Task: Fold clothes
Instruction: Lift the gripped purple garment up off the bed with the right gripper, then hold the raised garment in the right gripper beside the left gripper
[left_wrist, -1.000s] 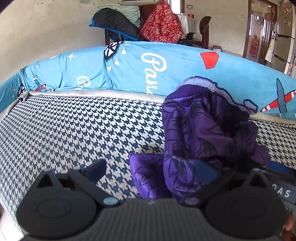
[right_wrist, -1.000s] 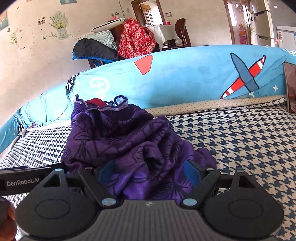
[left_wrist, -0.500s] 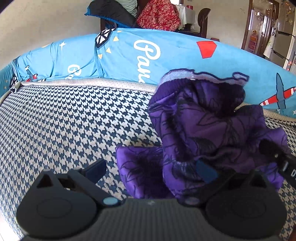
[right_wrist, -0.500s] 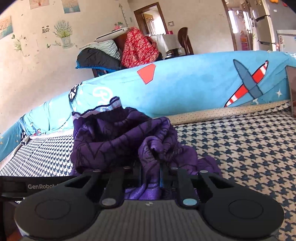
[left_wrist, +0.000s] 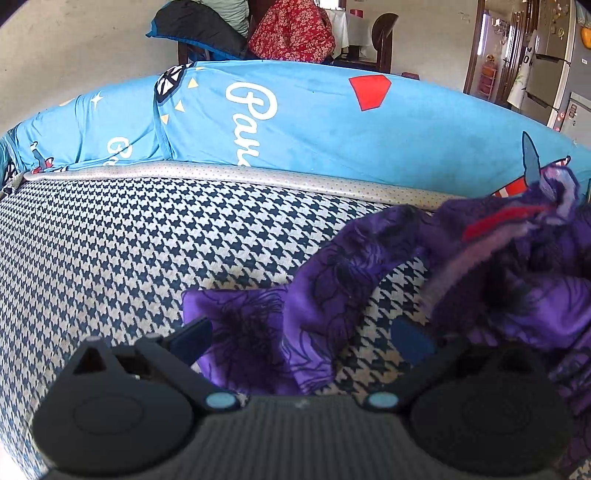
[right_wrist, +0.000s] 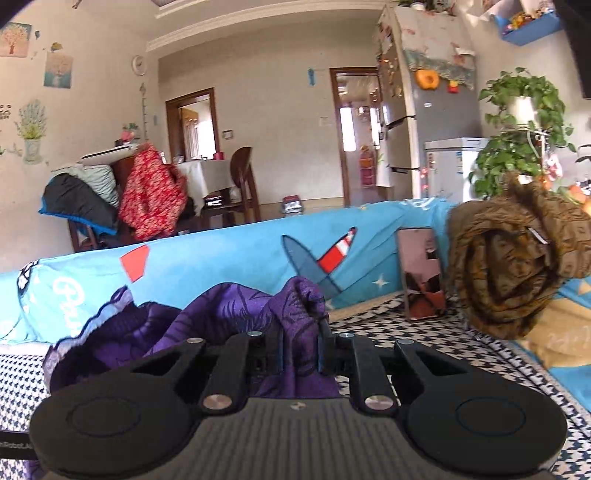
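A crumpled purple floral garment (left_wrist: 332, 288) lies on the houndstooth sofa seat (left_wrist: 147, 251); its right part is lifted and blurred. A flat corner of it lies between the fingers of my left gripper (left_wrist: 301, 336), which stands open without pressing on it. In the right wrist view my right gripper (right_wrist: 300, 347) is shut on a bunched fold of the purple garment (right_wrist: 236, 314) and holds it up above the seat, tilted toward the room.
A blue printed cover (left_wrist: 295, 110) drapes the sofa back. A rolled brown garment (right_wrist: 509, 266) and a phone-like slab (right_wrist: 421, 273) sit at the sofa's right end. Chairs with piled clothes (right_wrist: 147, 199), a fridge (right_wrist: 413, 122) and a plant (right_wrist: 524, 122) stand behind.
My right gripper closed on the purple garment and lifted it up and to the right. The pile stretched out, leaving one corner flat between my left gripper's fingers.
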